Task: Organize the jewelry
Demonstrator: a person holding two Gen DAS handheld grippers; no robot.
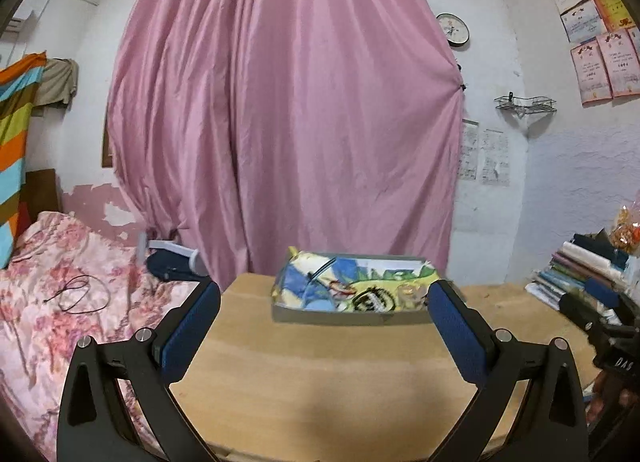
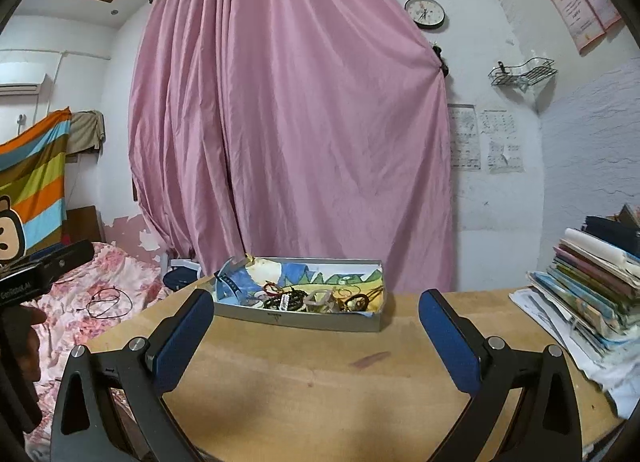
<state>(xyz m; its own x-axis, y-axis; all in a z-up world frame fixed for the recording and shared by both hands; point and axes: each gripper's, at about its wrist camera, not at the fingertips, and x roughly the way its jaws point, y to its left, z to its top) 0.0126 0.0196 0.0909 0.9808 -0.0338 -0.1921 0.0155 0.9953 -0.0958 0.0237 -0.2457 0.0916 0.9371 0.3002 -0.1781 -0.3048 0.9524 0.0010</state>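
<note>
Plainly, nothing is in hand yet; the lines below go outward from the jewelry.

Jewelry: a tangled heap of dark bead strings, gold rings and red cord [image 2: 316, 296] lies in the shallow grey tray lined with cartoon-printed paper [image 2: 298, 320], straight ahead of the right fingers and well beyond their tips.

Blue strap: a blue perforated watch-like band [image 2: 228, 282] leans at the tray's left end, apart from the heap.

Right gripper [image 2: 316, 316]: blue-padded fingers spread wide, grasping nothing, low over the table.

Left gripper [image 1: 324, 308]: likewise spread and empty; in its view the tray [image 1: 332, 318] sits between and past the fingertips, too blurred to show the pieces.

Step in hand: judged as the approach to a first pick.

Doing it well: single out a piece at the heap's edge, such as a ring on the right side, narrow the fingers before descending, and lift slowly, since the strands look intertwined and may drag neighbours out. The free gripper could steady the light tray.

Surface: a pale wooden tabletop [image 2: 320, 382], bare before the fingers save for a reddish smear [image 2: 370, 358].

Right of the fingers: a leaning stack of books and papers [image 2: 588, 286].

Left of the fingers: a bed with pink floral bedding [image 2: 100, 286] carrying a looped dark cord [image 2: 108, 302].

Beyond: a pink curtain [image 2: 300, 122], a round wall clock [image 2: 425, 12].
</note>
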